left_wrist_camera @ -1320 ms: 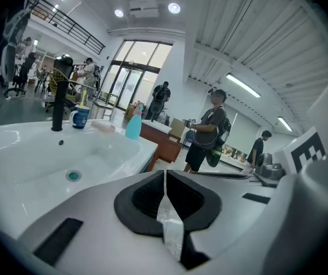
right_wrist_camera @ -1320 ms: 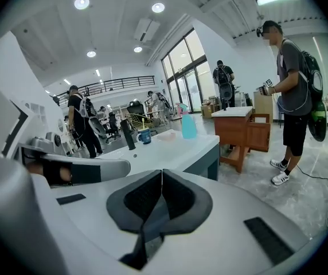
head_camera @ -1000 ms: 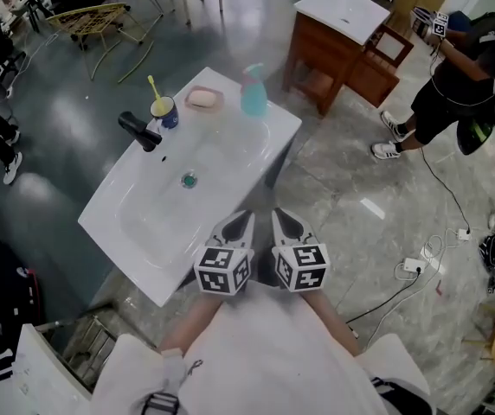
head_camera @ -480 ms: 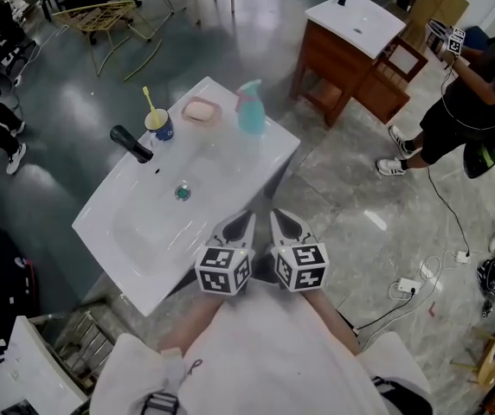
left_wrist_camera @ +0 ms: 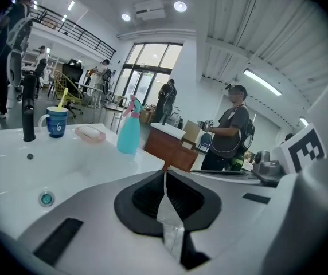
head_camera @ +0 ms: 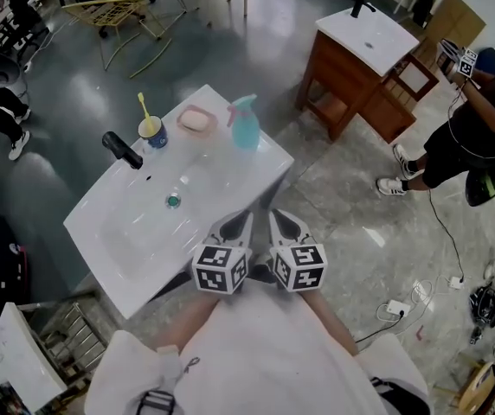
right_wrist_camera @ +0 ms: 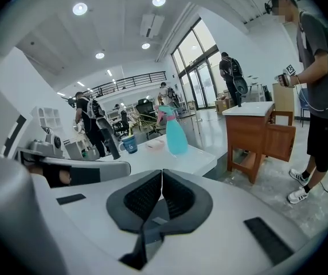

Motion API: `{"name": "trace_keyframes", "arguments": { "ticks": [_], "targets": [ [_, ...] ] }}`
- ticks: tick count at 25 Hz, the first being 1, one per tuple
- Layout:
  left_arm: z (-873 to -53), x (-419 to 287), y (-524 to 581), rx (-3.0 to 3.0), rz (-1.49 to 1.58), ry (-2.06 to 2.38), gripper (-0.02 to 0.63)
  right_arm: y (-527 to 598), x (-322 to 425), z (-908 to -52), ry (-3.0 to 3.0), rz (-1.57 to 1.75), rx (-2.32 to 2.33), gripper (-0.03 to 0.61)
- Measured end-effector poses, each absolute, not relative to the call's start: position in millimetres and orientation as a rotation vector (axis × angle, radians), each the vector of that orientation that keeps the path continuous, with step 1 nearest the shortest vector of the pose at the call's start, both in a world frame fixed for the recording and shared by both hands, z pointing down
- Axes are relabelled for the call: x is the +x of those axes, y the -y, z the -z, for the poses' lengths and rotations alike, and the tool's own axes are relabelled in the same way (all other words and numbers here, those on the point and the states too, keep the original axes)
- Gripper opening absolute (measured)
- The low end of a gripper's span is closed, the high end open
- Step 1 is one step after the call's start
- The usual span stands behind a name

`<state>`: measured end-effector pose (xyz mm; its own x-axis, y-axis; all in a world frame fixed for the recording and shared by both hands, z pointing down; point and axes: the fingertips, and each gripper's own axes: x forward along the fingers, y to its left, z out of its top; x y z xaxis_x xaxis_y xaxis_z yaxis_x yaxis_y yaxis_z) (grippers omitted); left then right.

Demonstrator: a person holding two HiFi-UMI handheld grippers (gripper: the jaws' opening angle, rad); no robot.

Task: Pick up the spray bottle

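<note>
The left gripper and right gripper sat clenched on nothing, well short of the spray bottle on the sink — 1 should open wide before closing around its body.

The washbasin stands before the left gripper and the right gripper, which are side by side, just beside its near corner. Along its far rim stand, from left to right, the faucet, the cup with a toothbrush in it, the soap dish and the spray bottle. The drain lies in the bowl, between the faucet and the grippers. Behind the washbasin, to the right, stands a cabinet. A person stands right of it.
</note>
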<state>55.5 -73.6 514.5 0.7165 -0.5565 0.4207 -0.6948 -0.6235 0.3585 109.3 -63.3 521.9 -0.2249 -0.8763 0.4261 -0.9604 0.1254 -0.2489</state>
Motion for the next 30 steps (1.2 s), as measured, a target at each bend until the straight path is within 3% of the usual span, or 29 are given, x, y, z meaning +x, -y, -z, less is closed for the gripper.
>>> {"name": "trace_keyframes", "arguments": {
  "ticks": [30],
  "targets": [
    [-513,75,100,2.341,-0.336,1.115,0.035,94,131,-525,2.343,-0.762,1.659,0.028]
  ]
}}
